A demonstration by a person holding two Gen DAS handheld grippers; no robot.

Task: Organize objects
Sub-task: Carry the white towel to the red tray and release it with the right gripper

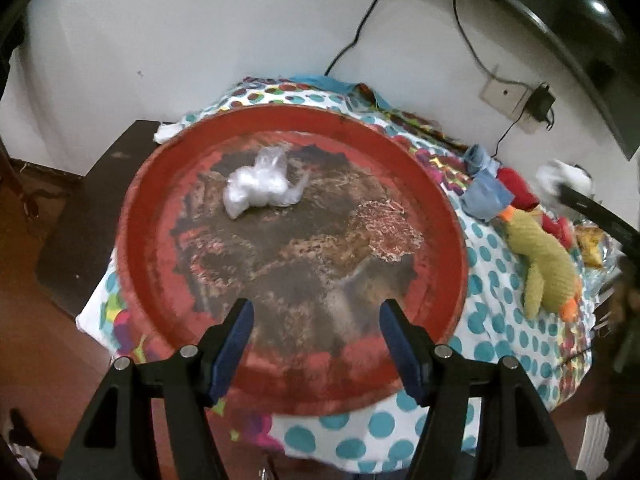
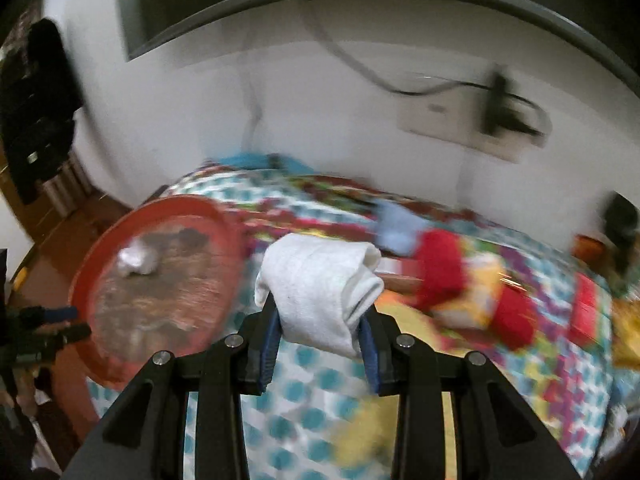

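Your right gripper (image 2: pixel 320 320) has a rolled white sock (image 2: pixel 320 292) pinched between its blue fingers (image 2: pixel 270 344), which are closed in tight on the fabric. The sock is off the table (image 2: pixel 320 420) and sits above the spotted cloth, to the right of the red tray (image 2: pixel 92 280). This looks like the carry step: one item picked and on its way to the tray, where a crumpled plastic bag (image 1: pixel 260 184) already lies.

Your left gripper (image 1: pixel 316 344) hangs over the near edge of the tray with its fingers spread wide and nothing between them.

Next, take the sock to your left until it is over the tray's floor, clear of the rim, and lower it before you let the fingers part. Aim for bare floor beside the bag. Mind the left gripper: it sits over the tray's near side, so come in from the far or right side. A blue cloth (image 1: pixel 480 196), a red item (image 1: pixel 516 188) and a yellow duck toy (image 1: pixel 540 264) still wait on the table.
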